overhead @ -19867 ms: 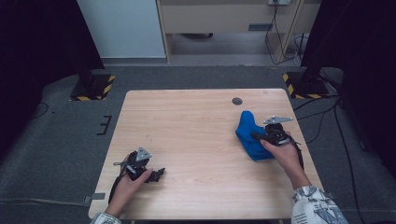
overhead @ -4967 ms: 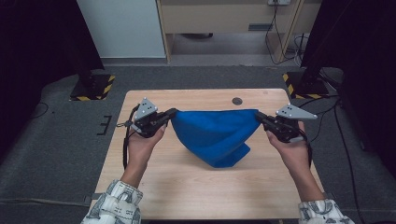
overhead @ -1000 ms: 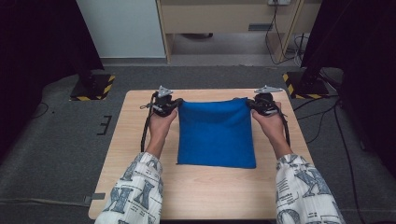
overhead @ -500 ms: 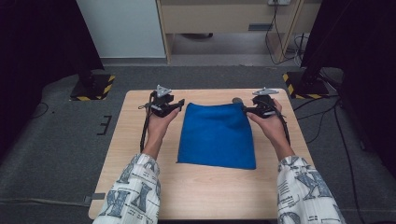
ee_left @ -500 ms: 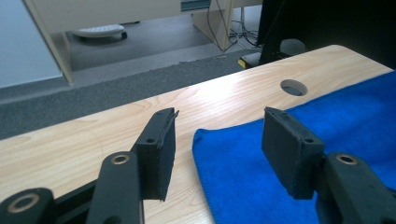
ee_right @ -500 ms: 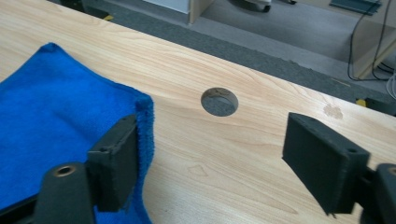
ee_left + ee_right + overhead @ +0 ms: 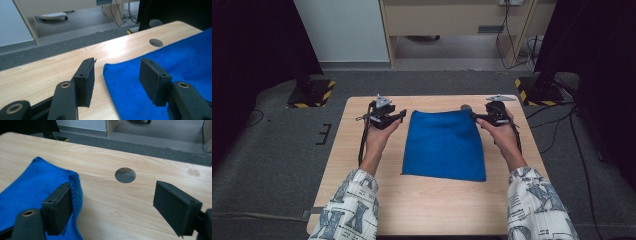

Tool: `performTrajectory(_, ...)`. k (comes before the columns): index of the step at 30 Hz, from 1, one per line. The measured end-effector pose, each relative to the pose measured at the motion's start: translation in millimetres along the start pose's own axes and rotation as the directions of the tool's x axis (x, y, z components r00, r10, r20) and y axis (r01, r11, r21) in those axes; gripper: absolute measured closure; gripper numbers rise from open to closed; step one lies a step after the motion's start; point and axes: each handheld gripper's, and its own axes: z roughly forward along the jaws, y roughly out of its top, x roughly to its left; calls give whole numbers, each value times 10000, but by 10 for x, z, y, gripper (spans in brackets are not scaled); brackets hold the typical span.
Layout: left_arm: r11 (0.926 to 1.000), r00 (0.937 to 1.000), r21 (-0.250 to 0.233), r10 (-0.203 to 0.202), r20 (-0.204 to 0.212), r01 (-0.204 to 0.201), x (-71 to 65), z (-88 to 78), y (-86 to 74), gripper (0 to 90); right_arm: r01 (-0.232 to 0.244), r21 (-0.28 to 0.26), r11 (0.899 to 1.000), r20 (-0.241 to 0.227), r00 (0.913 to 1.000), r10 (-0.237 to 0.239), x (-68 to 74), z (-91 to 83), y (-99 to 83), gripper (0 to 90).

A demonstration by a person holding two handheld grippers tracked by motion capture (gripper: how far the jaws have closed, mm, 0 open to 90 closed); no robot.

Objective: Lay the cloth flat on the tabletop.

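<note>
While the blue cloth (image 7: 444,145) lay spread flat at the centre of the high view, both tools stood at its far corners with the release step in hand. At centre left, the left gripper (image 7: 398,118) rested just beside the cloth's upper-left corner; its jaws had just been opening, and in the left gripper view they stood parted — one pad over bare wooden table (image 7: 362,165), the other over the blue pile, pressing on nothing. The cloth's hem ran up between them. At centre right, the right gripper (image 7: 475,117) sat at the upper-right corner, beside the round cable hole (image 7: 125,175). Its jaws had likewise just been opening; in the right gripper view the cloth's edge (image 7: 76,192) curled against the left-hand pad, while the right-hand pad stood well apart, so nothing was clamped. Judged from this layout, the spreading was done. The next move probably called for drawing both tools clear — or regripping corners for a fold — without dragging the hem.
</note>
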Motion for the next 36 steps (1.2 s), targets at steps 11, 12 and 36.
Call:
performTrajectory(11, 9919, 9981, 1123, 568, 223, -590, -128, 34, -487, 461, 285, 544, 9981, 658, 9973, -321, -29, 125, -53, 178)
performTrajectory(12, 9912, 9984, 1219, 494, 291, -526, -140, 47, -539, 459, 289, 542, 9981, 676, 9972, -326, -20, 135, -55, 178)
performTrajectory(36, 9862, 9966, 1593, 331, 750, -448, -216, -183, -773, 252, 402, 385, 9985, -161, 9991, -396, 237, 1, -79, 141)
